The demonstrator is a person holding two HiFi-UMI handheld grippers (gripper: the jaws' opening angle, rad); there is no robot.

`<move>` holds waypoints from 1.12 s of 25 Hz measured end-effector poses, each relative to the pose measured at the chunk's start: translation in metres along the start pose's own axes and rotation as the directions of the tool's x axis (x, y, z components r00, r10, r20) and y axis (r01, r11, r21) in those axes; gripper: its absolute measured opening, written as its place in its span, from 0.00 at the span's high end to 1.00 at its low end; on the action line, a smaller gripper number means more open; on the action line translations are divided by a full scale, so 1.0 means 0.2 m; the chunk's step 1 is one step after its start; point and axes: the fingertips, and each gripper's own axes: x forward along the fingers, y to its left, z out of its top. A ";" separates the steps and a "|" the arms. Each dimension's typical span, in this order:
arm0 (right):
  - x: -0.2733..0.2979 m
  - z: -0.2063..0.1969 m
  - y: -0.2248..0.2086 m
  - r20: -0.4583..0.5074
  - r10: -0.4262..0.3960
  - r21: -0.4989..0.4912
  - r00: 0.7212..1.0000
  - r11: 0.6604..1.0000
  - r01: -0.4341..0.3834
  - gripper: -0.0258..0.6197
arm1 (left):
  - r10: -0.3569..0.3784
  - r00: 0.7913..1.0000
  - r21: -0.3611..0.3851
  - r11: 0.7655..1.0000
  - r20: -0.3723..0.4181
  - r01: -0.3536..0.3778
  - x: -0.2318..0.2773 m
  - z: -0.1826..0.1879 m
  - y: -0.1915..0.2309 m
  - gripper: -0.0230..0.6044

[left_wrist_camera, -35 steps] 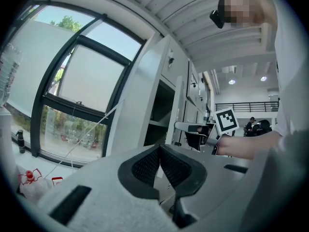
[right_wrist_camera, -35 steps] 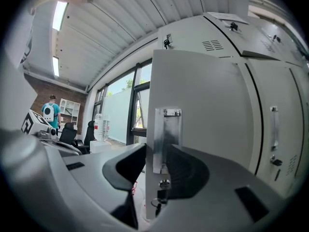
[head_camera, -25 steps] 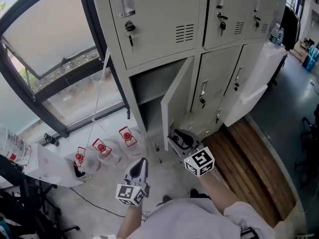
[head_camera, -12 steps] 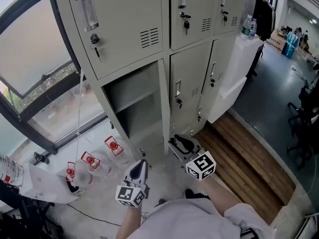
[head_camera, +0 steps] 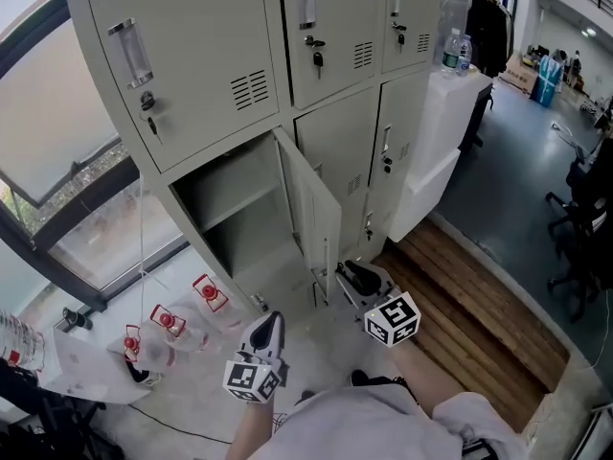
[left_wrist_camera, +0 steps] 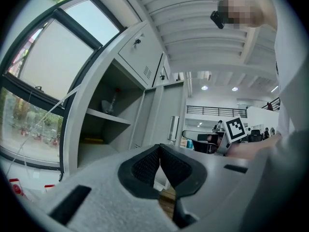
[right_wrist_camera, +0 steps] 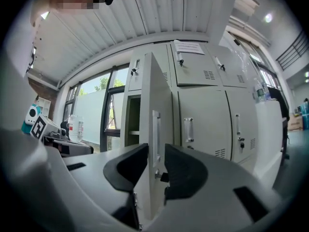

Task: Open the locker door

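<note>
While its two dark pads stand apart with a narrow gap between them, the right gripper [head_camera: 349,276] [right_wrist_camera: 157,164] points level toward the lockers, and its jaws have just been closing. Nothing is clamped: in the right gripper view the free edge of the locker door [head_camera: 312,199] [right_wrist_camera: 159,91] shows through the gap, beyond the pads, which do not press on it. The marker cube [head_camera: 392,319] sits behind the jaws, near the person's forearm.

The left gripper [head_camera: 268,324] [left_wrist_camera: 159,159] hangs just beside it, to its left in the head view. Its pads meet at their tips and hold nothing.

The locker door stands swung out from the bottom-left compartment [head_camera: 225,228], hinged on its right side, its lower corner close to the right gripper. A long handle [right_wrist_camera: 156,129] runs down its outer face. Inside the open compartment a shelf [head_camera: 222,206] crosses the space.

The grey locker bank [head_camera: 192,36] rises above, its other doors closed. To the left, a large window [head_camera: 48,132] reaches down to the floor, with red-capped containers [head_camera: 209,293] lying below it. On the right, a strip of wooden flooring [head_camera: 460,295] runs along the lockers' base.
</note>
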 end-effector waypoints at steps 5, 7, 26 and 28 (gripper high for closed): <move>-0.06 0.01 -0.20 0.005 -0.092 0.025 0.996 0.995 0.092 0.81 | -0.007 1.000 0.001 1.000 -0.004 0.007 0.06 -0.01 -0.07 0.95; -0.11 0.02 -0.30 0.017 -0.170 0.031 0.985 0.985 0.169 0.88 | -0.008 1.000 0.002 1.000 -0.006 0.008 0.08 -0.01 -0.10 0.95; -0.13 -0.01 -0.33 0.025 -0.141 0.052 0.990 0.989 0.140 0.94 | 0.029 1.000 0.029 0.999 -0.012 -0.028 0.14 -0.01 -0.13 0.95; -0.10 -0.02 -0.29 0.018 -0.110 0.051 0.994 0.993 0.109 0.94 | 0.050 0.999 0.029 0.998 -0.006 -0.050 0.11 -0.01 -0.11 0.95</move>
